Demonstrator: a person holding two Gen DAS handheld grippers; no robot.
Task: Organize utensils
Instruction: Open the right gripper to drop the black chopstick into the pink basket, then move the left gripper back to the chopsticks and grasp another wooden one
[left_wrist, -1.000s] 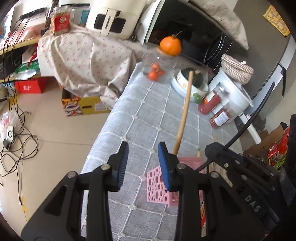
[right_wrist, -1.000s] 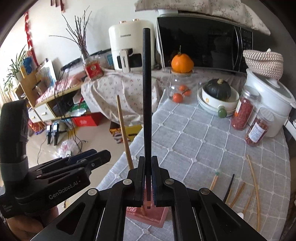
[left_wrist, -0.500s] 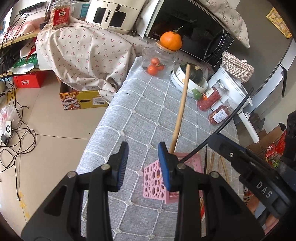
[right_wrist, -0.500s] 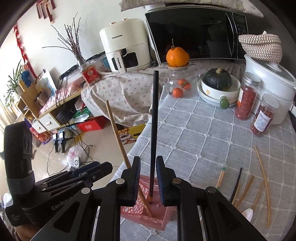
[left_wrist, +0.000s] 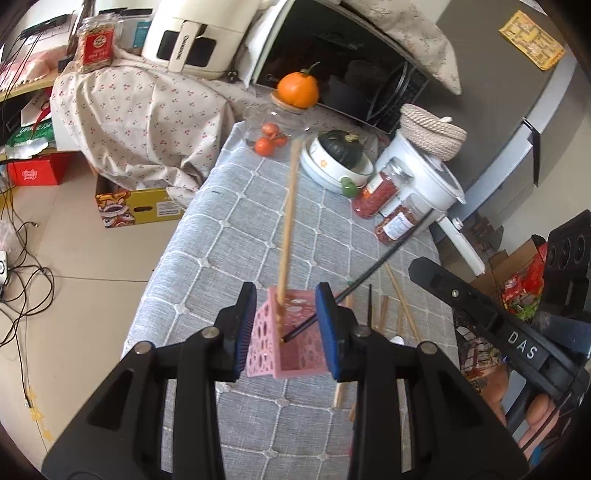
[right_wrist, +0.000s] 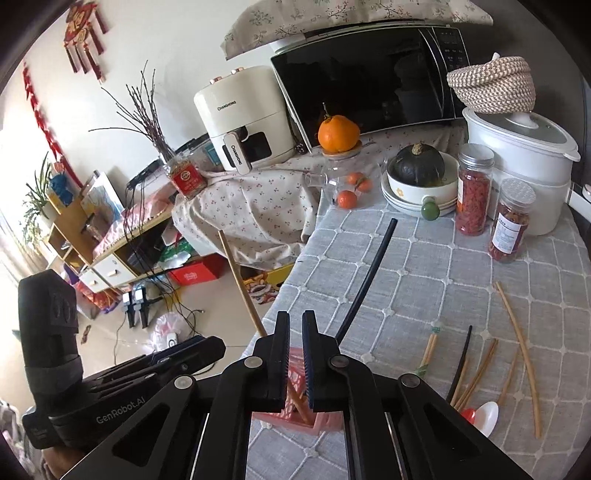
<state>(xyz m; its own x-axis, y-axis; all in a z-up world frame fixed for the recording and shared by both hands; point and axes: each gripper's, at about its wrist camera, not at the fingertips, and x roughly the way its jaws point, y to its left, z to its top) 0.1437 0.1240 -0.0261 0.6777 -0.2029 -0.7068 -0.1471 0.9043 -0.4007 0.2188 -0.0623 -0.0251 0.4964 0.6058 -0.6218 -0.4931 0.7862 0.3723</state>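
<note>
Pink plastic, pierced with round holes, makes up the holder (left_wrist: 286, 334) that is seen between the two blue pads of the left tool (left_wrist: 286, 325); that tool is held wide open around the holder, and whether its pads touch the walls cannot be told. Inside the holder a wooden chopstick (left_wrist: 287, 225) is leaned, rising away from the tool, and a black chopstick (left_wrist: 373, 267) is rested with its tip in the same holder and its shaft slanting out to the right. The holder is stood near the left edge of the desk (left_wrist: 236, 236), which is covered with a grey quilted cloth.

Just right of the holder, loose chopsticks (left_wrist: 400, 299) are spread on the cloth. In the right wrist view the same pile is seen right of the holder: several wooden sticks (right_wrist: 519, 354), one black stick (right_wrist: 460, 363), and a white spoon (right_wrist: 485, 415) beside a small red piece.

The right tool (right_wrist: 295, 358) is held directly above the holder, with only a narrow gap left between its fingers, and nothing is gripped in that gap. Further right, past the holder at the far side of the desk, a bowl with a dark squash (right_wrist: 417, 166) and two jars (right_wrist: 474, 188) are stood.
</note>
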